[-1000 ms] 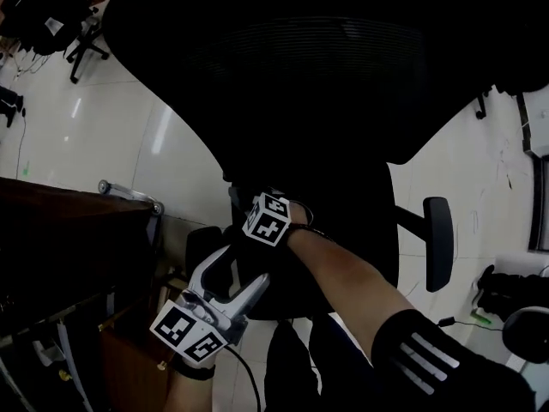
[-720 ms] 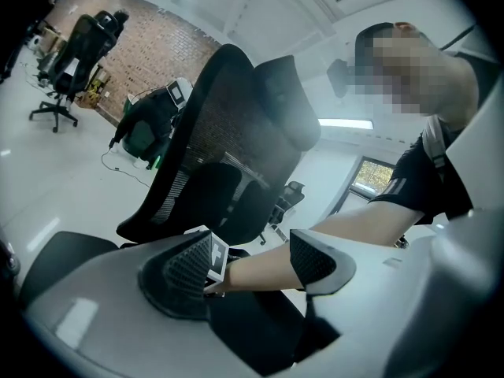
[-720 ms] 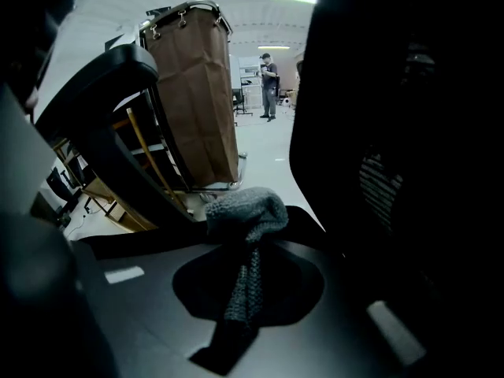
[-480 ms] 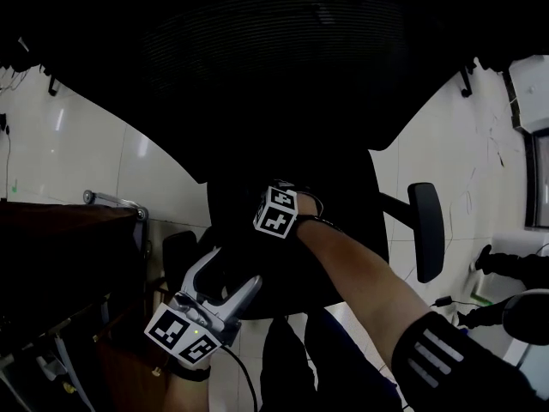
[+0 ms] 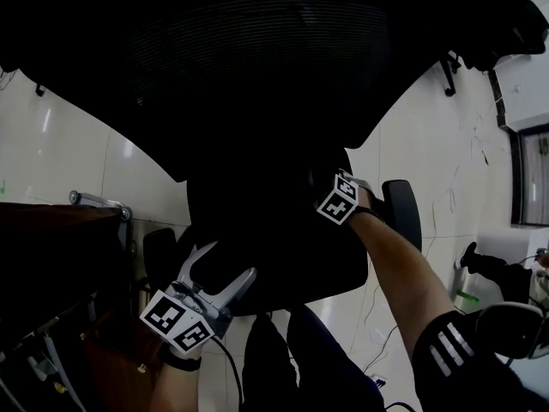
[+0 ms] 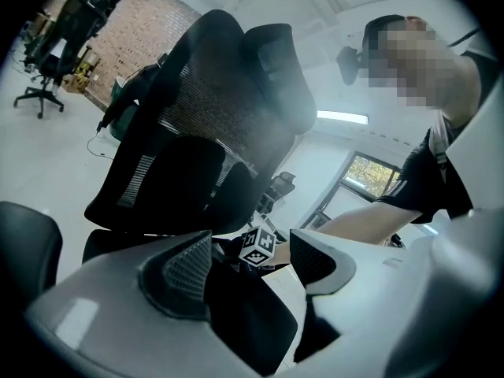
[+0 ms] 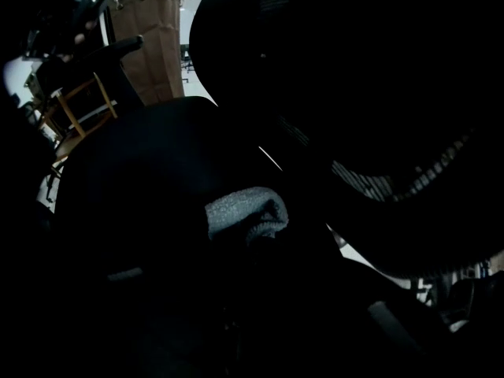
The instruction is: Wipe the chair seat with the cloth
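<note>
The black chair seat (image 5: 274,247) fills the middle of the head view, under the wide mesh backrest (image 5: 257,67). My right gripper (image 5: 330,191) is over the seat's right side, near the armrest (image 5: 403,213); only its marker cube shows there, the jaws lost in the dark. In the right gripper view a folded grey-blue cloth (image 7: 244,211) bulges at the jaw tips and rests on the seat (image 7: 142,179), with the jaws shut on it. My left gripper (image 5: 225,263) hangs open at the seat's front left corner, nothing between its fingers (image 6: 185,270).
A dark brown wooden desk (image 5: 51,247) stands close on the left, with a metal rail (image 5: 99,202) at its edge. The chair's left armrest (image 5: 159,256) is beside it. White tiled floor (image 5: 69,153) surrounds the chair. The person's legs (image 5: 292,359) are at the seat's front edge.
My right gripper has slid with the cloth from the seat's middle to its right side. The left gripper has stayed at the front left corner, still open.
</note>
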